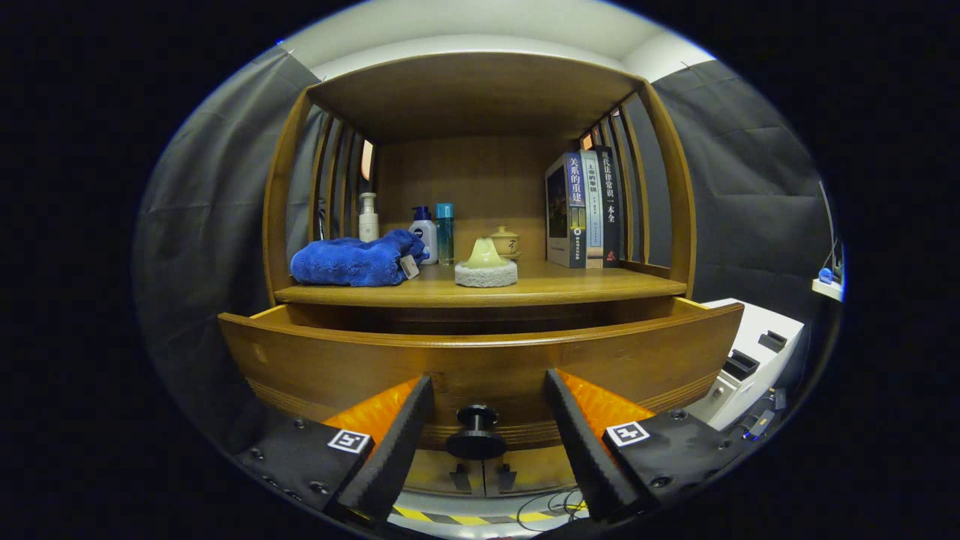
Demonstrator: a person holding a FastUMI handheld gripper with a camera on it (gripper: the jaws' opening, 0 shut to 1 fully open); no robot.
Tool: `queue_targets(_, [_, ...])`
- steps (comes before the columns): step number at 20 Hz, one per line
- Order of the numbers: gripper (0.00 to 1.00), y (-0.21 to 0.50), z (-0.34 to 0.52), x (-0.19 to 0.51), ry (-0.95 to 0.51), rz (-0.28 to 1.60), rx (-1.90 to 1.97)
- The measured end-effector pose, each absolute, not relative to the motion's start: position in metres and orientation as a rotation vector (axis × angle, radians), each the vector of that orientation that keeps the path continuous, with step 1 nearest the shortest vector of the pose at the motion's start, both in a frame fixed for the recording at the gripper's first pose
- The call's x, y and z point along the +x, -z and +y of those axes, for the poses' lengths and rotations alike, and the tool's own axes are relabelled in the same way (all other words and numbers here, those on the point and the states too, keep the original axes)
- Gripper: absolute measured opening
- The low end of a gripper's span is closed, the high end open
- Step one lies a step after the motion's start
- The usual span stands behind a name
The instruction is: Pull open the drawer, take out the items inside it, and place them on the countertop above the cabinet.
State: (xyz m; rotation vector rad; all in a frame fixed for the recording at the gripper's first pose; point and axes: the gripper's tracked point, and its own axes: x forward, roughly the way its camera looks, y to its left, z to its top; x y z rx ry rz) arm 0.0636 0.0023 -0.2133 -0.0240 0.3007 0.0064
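Already the drawer (pixel 480 360) stands pulled out at mid-frame, its black knob (pixel 476 431) low in the centre, between the gripper's (pixel 487 420) wide-spread fingers, which hold nothing. Its inside is hidden behind the front panel — contents cannot be told. Likely risk: reaching in blind, a finger clips that front edge or the countertop (pixel 600 283) lip just above. Free room lies right of the felt-based ornament (pixel 486 264) — the blue towel (pixel 352 261) crowds the left.
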Motion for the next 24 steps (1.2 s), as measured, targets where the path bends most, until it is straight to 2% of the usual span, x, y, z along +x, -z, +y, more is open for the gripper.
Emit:
queue_targets(13, [0.99, 0.223, 0.006, 0.133, 0.002, 0.317, -0.029])
queue_targets(24, [0.98, 0.219, 0.008, 0.120, 0.002, 0.335, -0.037])
